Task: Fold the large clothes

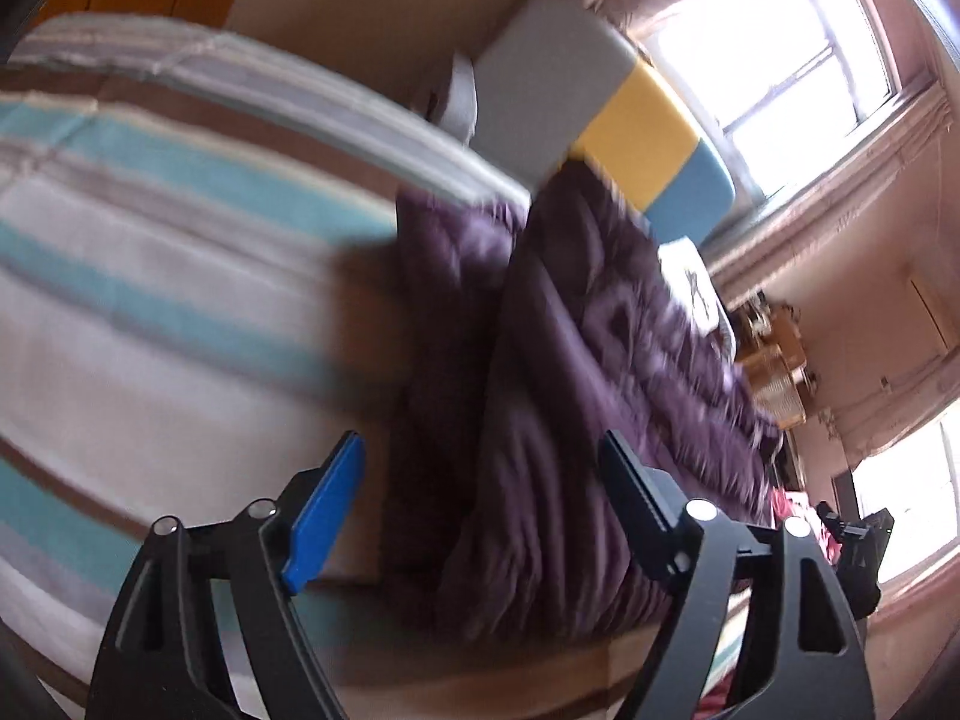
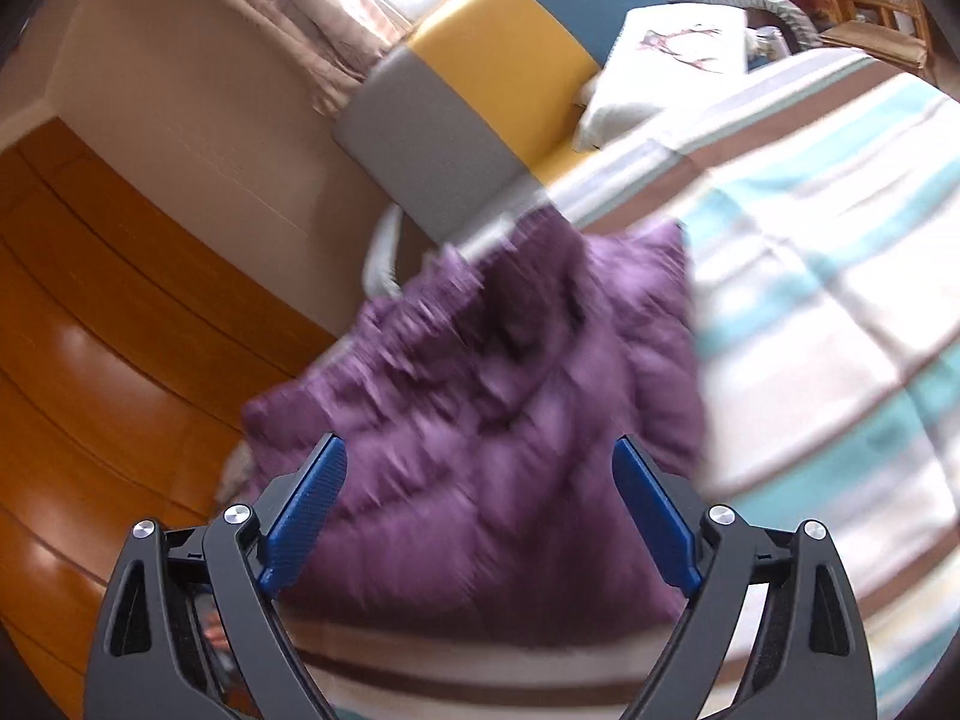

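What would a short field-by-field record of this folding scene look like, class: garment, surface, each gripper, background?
garment: purple quilted jacket, blurred, lying on the bed
surface: striped bedspread, teal, white and brown
left gripper: open, jacket beyond its fingers, nothing pinched
right gripper: open, nothing pinched
background: grey, yellow and blue headboard, white pillow

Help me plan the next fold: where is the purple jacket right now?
The purple jacket lies on the striped bedspread, near the bed's edge, below the grey-yellow-blue headboard; in both wrist views it fills the centre.
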The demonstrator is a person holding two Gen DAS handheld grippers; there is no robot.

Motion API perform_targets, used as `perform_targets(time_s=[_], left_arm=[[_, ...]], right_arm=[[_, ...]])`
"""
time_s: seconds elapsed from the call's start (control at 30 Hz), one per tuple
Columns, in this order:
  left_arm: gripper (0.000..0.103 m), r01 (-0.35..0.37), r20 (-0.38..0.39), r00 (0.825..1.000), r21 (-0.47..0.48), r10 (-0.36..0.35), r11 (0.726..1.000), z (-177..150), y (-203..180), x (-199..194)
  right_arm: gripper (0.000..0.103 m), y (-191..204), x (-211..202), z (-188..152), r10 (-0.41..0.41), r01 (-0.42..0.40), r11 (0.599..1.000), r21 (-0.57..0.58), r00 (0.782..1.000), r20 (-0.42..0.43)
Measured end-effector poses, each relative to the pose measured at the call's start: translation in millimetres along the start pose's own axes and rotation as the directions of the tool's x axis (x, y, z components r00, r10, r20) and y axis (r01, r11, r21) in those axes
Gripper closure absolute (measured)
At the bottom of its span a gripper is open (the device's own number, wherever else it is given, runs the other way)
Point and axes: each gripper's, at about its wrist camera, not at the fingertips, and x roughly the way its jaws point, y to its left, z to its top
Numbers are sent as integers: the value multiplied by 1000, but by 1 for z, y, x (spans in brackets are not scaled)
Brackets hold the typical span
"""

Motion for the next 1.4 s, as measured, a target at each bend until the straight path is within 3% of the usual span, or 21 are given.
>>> perform_targets(time_s=[0.1,0.13,0.2,0.27,0.33,0.43,0.63,0.93,1.0,1.03,1.1,1.13,1.17,1.2,1.4], left_arm=[[29,24,-29,999,0,-24,1000,-16,0,6],[35,35,-41,999,2,-34,999,-20,-1,9],[52,37,-57,998,14,-36,999,-25,-4,12],[75,38,-61,997,34,-36,999,-28,-7,11],[86,34,-47,998,54,-31,998,-31,-12,4],[92,41,-37,999,80,-38,996,-35,-17,-7],[95,55,-50,998,123,-49,991,-55,-26,-31],[94,47,-92,995,144,-34,989,-127,-32,-82],[90,27,-92,996,147,-13,989,-140,-32,-91],[82,5,-87,996,157,9,988,-145,-31,-96],[64,-11,-56,998,170,21,985,-147,-33,-107],[52,-23,-34,999,176,29,984,-144,-34,-112],[51,-41,-2,999,195,42,980,-139,-37,-118],[51,-52,19,999,213,49,976,-132,-41,-120],[51,-66,69,996,259,50,964,-82,-58,-97]], right_arm=[[14,-16,2,-22,-46,47,999,8,998,-34],[19,-19,5,-26,-53,54,999,6,998,-42],[39,-23,18,-36,-58,58,998,-1,995,-83],[73,-24,27,-39,-53,54,999,0,993,-105],[87,-23,29,-40,-54,54,999,-4,993,-108],[93,-15,18,-40,-42,39,999,-35,994,-97],[93,-9,-10,-53,-52,42,995,-85,992,-111],[93,-13,-58,-100,-119,92,984,-153,977,-178],[93,-11,-64,-105,-133,97,978,-184,971,-198],[92,-10,-68,-107,-145,102,974,-203,967,-210],[79,-8,-72,-105,-174,127,967,-222,963,-208],[68,-7,-75,-102,-191,143,960,-239,962,-193],[55,-2,-78,-95,-222,175,946,-275,963,-153],[50,-1,-81,-93,-233,188,939,-289,964,-131],[47,18,-61,-48,-264,255,909,-330,964,18]])
